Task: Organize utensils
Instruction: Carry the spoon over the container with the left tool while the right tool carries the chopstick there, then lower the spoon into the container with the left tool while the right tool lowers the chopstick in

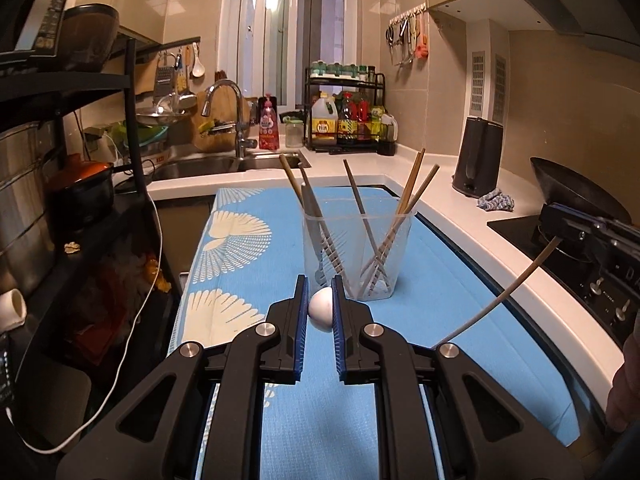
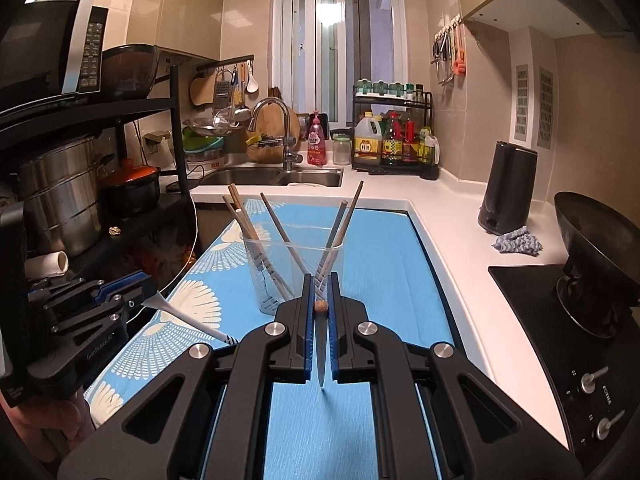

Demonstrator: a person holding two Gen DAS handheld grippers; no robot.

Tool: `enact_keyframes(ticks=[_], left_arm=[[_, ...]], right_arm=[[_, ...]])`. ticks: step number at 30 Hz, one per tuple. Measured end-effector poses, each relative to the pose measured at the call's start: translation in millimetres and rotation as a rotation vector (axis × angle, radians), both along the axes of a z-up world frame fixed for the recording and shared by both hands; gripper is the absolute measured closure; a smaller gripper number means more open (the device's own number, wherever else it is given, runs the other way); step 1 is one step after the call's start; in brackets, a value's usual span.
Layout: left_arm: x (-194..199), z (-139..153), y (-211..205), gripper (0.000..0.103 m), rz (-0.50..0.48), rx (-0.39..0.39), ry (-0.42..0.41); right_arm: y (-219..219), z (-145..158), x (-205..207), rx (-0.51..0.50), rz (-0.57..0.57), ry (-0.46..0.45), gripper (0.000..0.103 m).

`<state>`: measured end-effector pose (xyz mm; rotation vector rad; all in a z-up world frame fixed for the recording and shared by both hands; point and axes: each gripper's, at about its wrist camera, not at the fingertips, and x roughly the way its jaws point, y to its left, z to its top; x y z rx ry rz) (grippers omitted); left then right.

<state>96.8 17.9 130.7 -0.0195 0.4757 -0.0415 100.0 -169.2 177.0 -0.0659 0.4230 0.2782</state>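
A clear plastic cup (image 1: 356,256) (image 2: 294,270) stands on the blue patterned mat (image 1: 440,280) and holds several chopsticks (image 1: 412,188) leaning outward. My left gripper (image 1: 320,300) is shut on a white spoon (image 1: 321,309), just in front of the cup; from the right wrist view the spoon's white handle (image 2: 188,316) slants down to the mat. My right gripper (image 2: 320,300) is shut on a single wooden chopstick (image 2: 321,344), held near-vertical with its tip toward the mat; in the left wrist view this chopstick (image 1: 516,280) shows at right.
A sink with faucet (image 1: 236,120) is behind the mat. A bottle rack (image 1: 352,116) stands in the far corner. A black kettle (image 1: 478,160), a blue cloth (image 1: 496,202) and a wok on the stove (image 2: 592,236) are at right. A black shelf with pots (image 2: 80,184) is at left.
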Motion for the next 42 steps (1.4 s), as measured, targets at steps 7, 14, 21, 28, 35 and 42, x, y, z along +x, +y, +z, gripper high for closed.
enact_keyframes(ticks=[7, 14, 21, 28, 35, 42], left_arm=[[26.4, 34.8, 3.8, 0.091, -0.051, 0.005, 0.068], [53.6, 77.7, 16.0, 0.091, -0.073, 0.002, 0.11], [76.1, 129.8, 24.3, 0.091, -0.103, 0.007, 0.097], [110.5, 162.6, 22.4, 0.091, -0.088, 0.054, 0.054], [159.6, 134.8, 11.7, 0.091, -0.103, 0.089, 0.136], [194.1, 104.3, 2.1, 0.091, -0.118, 0.111, 0.205]], right_arm=[[4.6, 27.2, 27.9, 0.003, 0.018, 0.051, 0.097], [15.1, 67.2, 52.1, 0.006, 0.073, 0.057, 0.097], [24.4, 122.9, 69.2, 0.032, 0.121, -0.012, 0.097], [34.1, 152.6, 97.6, 0.042, 0.122, -0.07, 0.097], [42.9, 126.7, 139.1, 0.019, 0.09, -0.022, 0.097], [42.5, 88.0, 168.2, 0.008, 0.074, 0.061, 0.097]])
